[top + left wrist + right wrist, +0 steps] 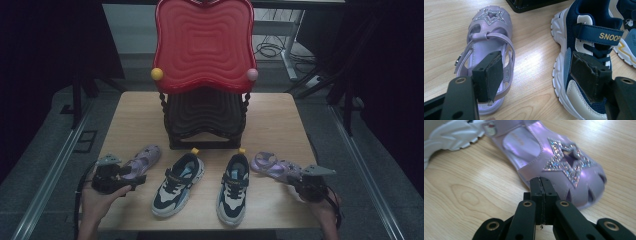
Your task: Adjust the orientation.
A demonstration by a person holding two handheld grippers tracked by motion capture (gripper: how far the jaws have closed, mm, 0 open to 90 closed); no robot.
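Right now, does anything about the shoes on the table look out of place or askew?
Yes. The right purple sandal lies turned sideways, its star toe toward the shut right gripper, while the left purple sandal and both sneakers point toward the rack.

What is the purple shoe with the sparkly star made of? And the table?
The purple sandal looks like shiny plastic or fake leather: light glints off its smooth straps. Its star seems covered in tiny glittery stones that sparkle. The table looks like pale wood, with grain lines and a knot, though it could be a printed wood-look top.
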